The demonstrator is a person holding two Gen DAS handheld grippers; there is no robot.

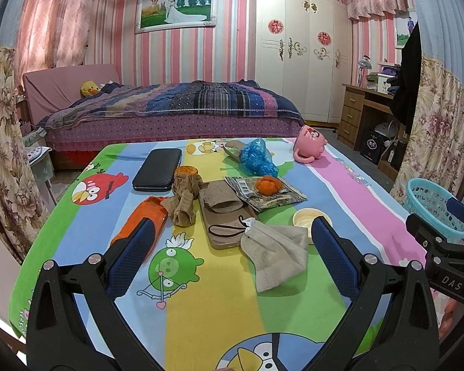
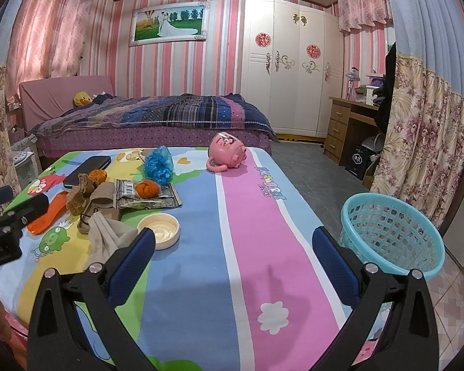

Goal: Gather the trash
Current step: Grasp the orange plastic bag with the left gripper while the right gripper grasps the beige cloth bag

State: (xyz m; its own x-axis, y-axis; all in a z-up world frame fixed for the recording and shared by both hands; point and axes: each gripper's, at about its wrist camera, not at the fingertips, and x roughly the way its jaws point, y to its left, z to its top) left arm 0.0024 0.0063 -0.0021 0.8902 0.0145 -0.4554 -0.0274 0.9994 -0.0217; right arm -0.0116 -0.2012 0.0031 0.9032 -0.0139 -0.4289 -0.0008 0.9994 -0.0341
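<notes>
Left gripper (image 1: pixel 232 256) wide, empty | right gripper (image 2: pixel 233 259) wide, empty | orange peel (image 1: pixel 266 185) on wrapper (image 1: pixel 264 194) at 12 o'clock | teal basket (image 2: pixel 393 235) at 2 o'clock.

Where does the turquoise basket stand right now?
In the right wrist view the turquoise basket stands on the floor off the table's right edge, just beyond the right gripper's open jaws; the left wrist view catches it at far right.
</notes>
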